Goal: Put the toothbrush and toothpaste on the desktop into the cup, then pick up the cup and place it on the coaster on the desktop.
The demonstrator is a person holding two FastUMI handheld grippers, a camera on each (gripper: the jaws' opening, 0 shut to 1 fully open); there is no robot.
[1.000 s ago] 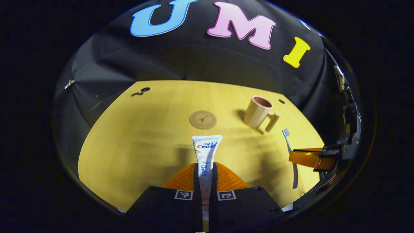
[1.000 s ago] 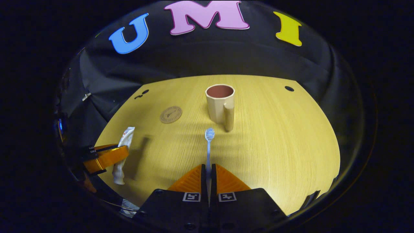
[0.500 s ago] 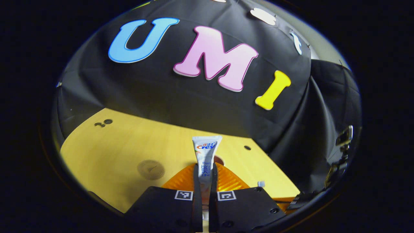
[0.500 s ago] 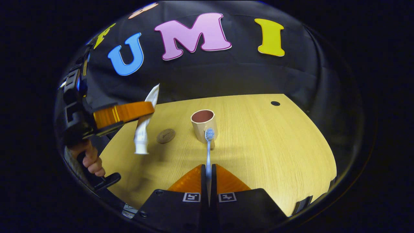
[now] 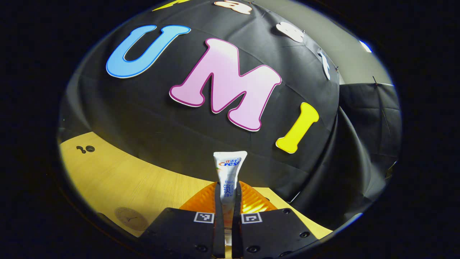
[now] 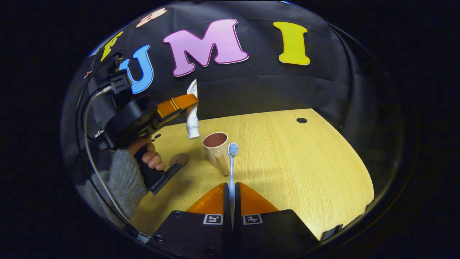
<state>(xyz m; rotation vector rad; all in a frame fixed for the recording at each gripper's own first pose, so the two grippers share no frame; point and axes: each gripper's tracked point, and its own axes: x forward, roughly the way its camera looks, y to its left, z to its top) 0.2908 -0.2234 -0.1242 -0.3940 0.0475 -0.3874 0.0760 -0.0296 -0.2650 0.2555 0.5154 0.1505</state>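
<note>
My left gripper (image 5: 228, 189) is shut on the white toothpaste tube (image 5: 229, 172), which stands up between its fingers. In the right gripper view that left gripper (image 6: 187, 102) hangs high over the table, the toothpaste tube (image 6: 192, 115) pointing cap-down just above and left of the beige cup (image 6: 215, 146). My right gripper (image 6: 231, 189) is shut on the toothbrush (image 6: 231, 169), whose blue-white head sits beside the cup's handle. The round brown coaster (image 6: 179, 159) lies left of the cup; the coaster (image 5: 131, 218) also lies at the lower left in the left gripper view.
The yellow wooden table (image 6: 294, 162) has a dark round hole (image 6: 301, 120) near its far right edge and small holes (image 5: 86, 148) at the far left. A hand in a grey sleeve (image 6: 124, 180) holds the left gripper. Black cloth walls the back.
The left gripper rose and swung toward the cup, tilting up so that the cup left its view. The toothpaste now hangs just above the cup. The right gripper lifted a little with the toothbrush.
</note>
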